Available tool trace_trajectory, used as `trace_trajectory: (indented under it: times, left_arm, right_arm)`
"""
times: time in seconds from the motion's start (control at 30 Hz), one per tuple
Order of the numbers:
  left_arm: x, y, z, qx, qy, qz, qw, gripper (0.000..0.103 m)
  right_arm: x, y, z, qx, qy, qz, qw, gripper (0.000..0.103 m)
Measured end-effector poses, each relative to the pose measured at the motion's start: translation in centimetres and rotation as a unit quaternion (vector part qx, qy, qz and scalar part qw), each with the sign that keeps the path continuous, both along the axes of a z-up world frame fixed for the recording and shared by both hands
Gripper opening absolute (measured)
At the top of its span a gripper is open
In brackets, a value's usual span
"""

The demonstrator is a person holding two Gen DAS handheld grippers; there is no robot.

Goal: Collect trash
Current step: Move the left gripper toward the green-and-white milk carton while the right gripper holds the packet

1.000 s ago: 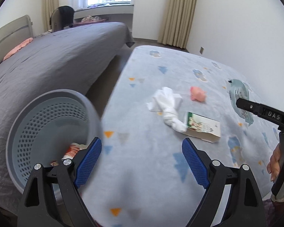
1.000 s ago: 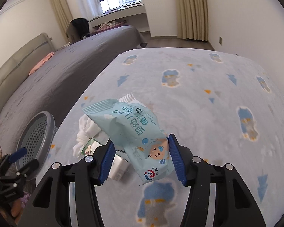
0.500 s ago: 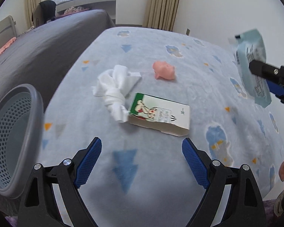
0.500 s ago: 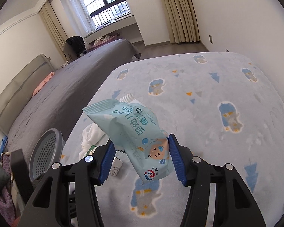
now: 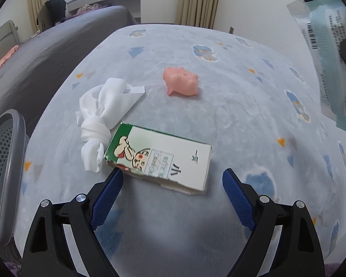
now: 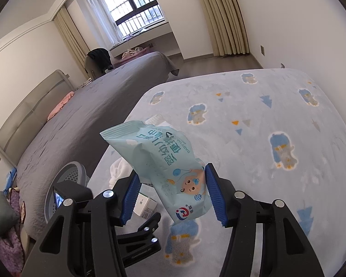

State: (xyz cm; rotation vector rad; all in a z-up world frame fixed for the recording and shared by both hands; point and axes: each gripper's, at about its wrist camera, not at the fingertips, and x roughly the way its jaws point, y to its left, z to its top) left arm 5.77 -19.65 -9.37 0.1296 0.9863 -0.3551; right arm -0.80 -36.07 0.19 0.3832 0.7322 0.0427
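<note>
My left gripper (image 5: 172, 196) is open and empty, low over the blue blanket, with a flattened green and white carton (image 5: 163, 159) just beyond its fingertips. A knotted white tissue (image 5: 101, 115) lies left of the carton and a pink pig toy (image 5: 181, 84) lies further back. My right gripper (image 6: 171, 196) is shut on a light blue baby wipes pack (image 6: 166, 168) and holds it in the air above the blanket. The pack also shows at the right edge of the left wrist view (image 5: 329, 53). The grey perforated basket (image 5: 2, 175) stands at the left.
The basket (image 6: 67, 184) stands between the blanket-covered bed (image 6: 265, 138) and a grey bed (image 6: 80, 124). The left gripper's body (image 6: 136, 226) sits below my right gripper. A wall runs along the right. Purple cloth (image 6: 9, 242) lies at the lower left.
My left gripper has swung right from the basket and moved in close to the carton. My right gripper has risen with the wipes pack still in it.
</note>
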Motion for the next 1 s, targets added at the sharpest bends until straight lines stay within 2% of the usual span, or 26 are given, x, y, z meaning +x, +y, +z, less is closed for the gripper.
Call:
trace_trajectory:
  times: [0.27,0.43,0.53,0.6,0.67,0.77,1.0]
  left_arm:
    - [1.6,-0.7,-0.5,0.008,-0.006,0.023,0.9997,0.086]
    - [1.3,-0.2,-0.3,0.005,-0.012,0.024,0.9996,0.070]
    - [0.7,0.6,-0.1,-0.004,-0.011,0.023,0.9997,0.068]
    - [0.0,0.9,0.0,-0.004,-0.010,0.020,0.9997,0.053]
    - [-0.9,1.4,0.2,-0.004,-0.012,0.014,0.9998,0.047]
    - [-1.8,2.1,0.5,-0.011,-0.009,0.009,0.9998,0.044]
    - [-3.8,4.5,0.6,-0.012,-0.007,0.007,0.9999,0.044]
  right_arm:
    - [0.0,-0.1,0.2,0.001,0.000,0.004,1.000,0.054]
    - [0.0,-0.1,0.2,0.002,0.000,0.005,1.000,0.054]
    - [0.1,0.0,0.2,0.000,0.001,0.006,1.000,0.054]
    - [0.2,0.1,0.1,-0.001,0.002,0.007,1.000,0.054]
    - [0.3,0.3,0.0,-0.001,0.005,0.008,1.000,0.054]
    - [0.5,0.6,-0.3,-0.002,0.009,0.009,1.000,0.054]
    - [0.7,1.2,-0.4,-0.002,0.011,0.013,1.000,0.054]
